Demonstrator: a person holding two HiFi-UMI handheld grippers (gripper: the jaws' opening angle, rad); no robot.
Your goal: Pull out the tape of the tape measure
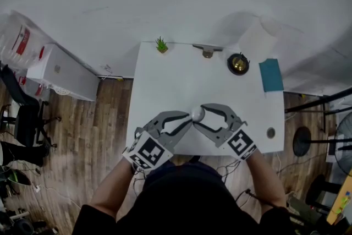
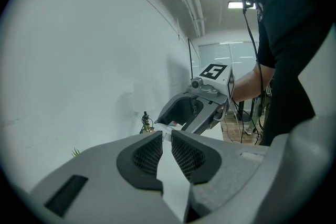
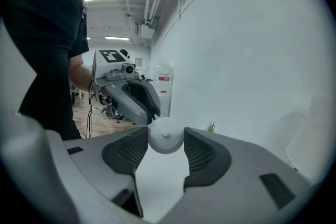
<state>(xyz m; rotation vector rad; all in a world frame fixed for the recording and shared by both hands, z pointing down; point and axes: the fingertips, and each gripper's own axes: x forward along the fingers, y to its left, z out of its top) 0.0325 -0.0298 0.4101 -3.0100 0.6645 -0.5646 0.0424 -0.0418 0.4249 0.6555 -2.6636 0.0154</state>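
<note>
White counter (image 1: 165, 74) lies under the right hand-held gripper (image 3: 166, 140), which clamps the round white tape measure (image 1: 197, 114) by its sides. Facing it, the left hand-held gripper (image 2: 167, 144) has its jaws nearly together with nothing clearly pinched. If they miss the tape's tip, pulling would draw nothing out, and a hard tug could twist the tape measure loose.

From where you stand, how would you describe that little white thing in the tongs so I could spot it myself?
Find the white table and look toward its near edge, where the right tongs clasp the tape measure. It is a small round white case with a knob in its centre; the green plant and teal pad sit farther back.
</note>
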